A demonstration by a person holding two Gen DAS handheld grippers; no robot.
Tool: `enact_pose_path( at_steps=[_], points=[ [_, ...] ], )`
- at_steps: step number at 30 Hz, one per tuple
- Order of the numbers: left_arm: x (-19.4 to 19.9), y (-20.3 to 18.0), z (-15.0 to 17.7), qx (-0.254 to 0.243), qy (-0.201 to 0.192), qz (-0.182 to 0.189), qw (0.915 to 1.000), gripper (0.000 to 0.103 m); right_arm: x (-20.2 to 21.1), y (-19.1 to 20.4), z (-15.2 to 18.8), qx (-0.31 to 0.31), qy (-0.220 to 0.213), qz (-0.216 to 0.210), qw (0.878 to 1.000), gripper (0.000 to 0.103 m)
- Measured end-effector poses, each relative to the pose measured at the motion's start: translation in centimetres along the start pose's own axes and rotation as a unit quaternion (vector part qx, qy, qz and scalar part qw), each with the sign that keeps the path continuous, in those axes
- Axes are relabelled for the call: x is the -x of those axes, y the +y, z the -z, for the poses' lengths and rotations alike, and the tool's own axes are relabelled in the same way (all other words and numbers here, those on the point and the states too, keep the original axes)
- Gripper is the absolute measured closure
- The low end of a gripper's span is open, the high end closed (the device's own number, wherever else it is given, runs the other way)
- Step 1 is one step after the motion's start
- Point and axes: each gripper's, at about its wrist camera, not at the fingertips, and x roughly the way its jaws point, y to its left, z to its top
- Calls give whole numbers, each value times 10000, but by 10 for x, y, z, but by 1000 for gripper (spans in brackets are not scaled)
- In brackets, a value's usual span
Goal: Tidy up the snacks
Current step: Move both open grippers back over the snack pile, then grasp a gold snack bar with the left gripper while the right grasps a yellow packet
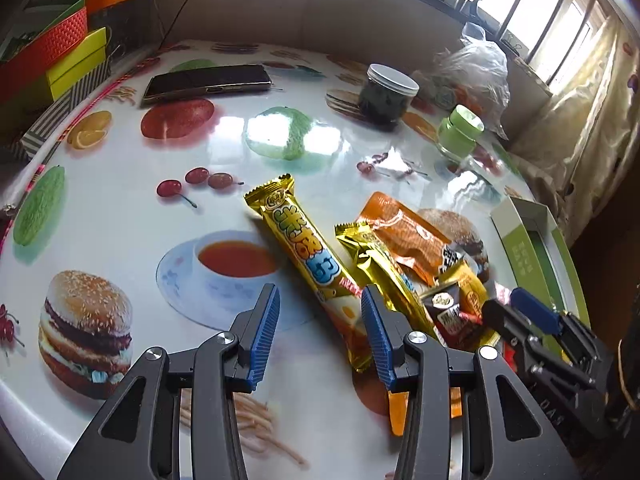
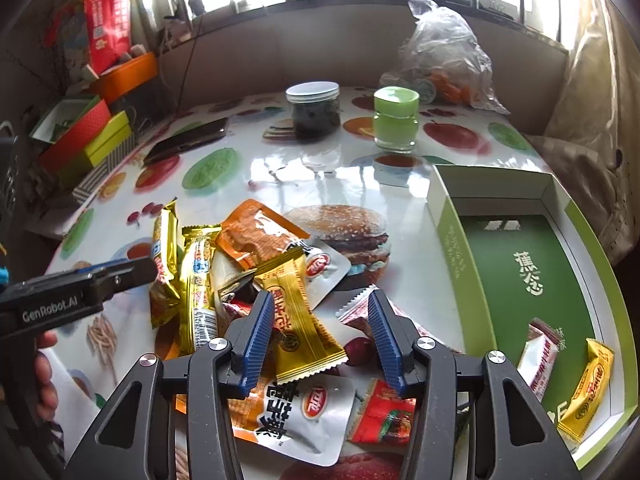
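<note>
A pile of snack packets lies on the fruit-print table point(image 1: 120, 208). A long gold bar point(image 1: 308, 256) lies just ahead of my open, empty left gripper point(image 1: 320, 320), with a second gold bar point(image 1: 384, 272) and an orange pouch point(image 1: 404, 236) to its right. My right gripper point(image 2: 322, 330) is open and empty, hovering over a gold packet point(image 2: 300, 320) in the pile; it also shows in the left wrist view point(image 1: 516, 308). The green box point(image 2: 516, 264) at the right holds a white-red packet point(image 2: 540, 360) and a yellow packet point(image 2: 592, 388).
A dark jar with a white lid point(image 2: 314, 110), a green jar point(image 2: 396, 124) and a plastic bag point(image 2: 444, 56) stand at the back. A phone point(image 1: 208, 82) lies far left. Coloured boxes point(image 1: 52, 52) are stacked at the left edge.
</note>
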Motion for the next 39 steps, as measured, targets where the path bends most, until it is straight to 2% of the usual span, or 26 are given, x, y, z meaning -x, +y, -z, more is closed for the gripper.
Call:
enact_pose_path(
  at_steps=[5, 8, 12, 21, 28, 33, 35, 37, 39],
  points=[
    [-4, 1, -10, 8, -52, -81, 10000, 59, -5, 5, -1, 119, 63, -71, 9999, 59],
    [-11, 6, -15, 141, -6, -254, 9996, 59, -9, 6, -1, 132, 149, -101, 9998, 60],
    [-15, 10, -17, 252, -27, -208, 9995, 59, -12, 10, 0, 210, 210, -102, 9995, 60],
    [-26, -2, -14, 97, 148, -185, 9997, 59, -19, 16, 3, 265, 383, -169, 9988, 60],
    [-26, 0, -15, 47, 93, -248, 9996, 59, -20, 14, 3, 234, 392, -122, 9989, 73],
    [-24, 2, -12, -9, 37, -252, 9997, 59, -18, 13, 4, 175, 361, -126, 9991, 76],
    [-23, 3, -12, -5, 20, -271, 9996, 62, -18, 12, 5, 157, 358, -137, 9991, 76],
    [-22, 6, -11, 40, 18, -264, 9996, 74, -17, 12, 5, 147, 354, -141, 9992, 78],
    [-22, 8, -10, 71, -1, -211, 9998, 76, -16, 12, 5, 128, 339, -132, 9993, 79]
  ],
)
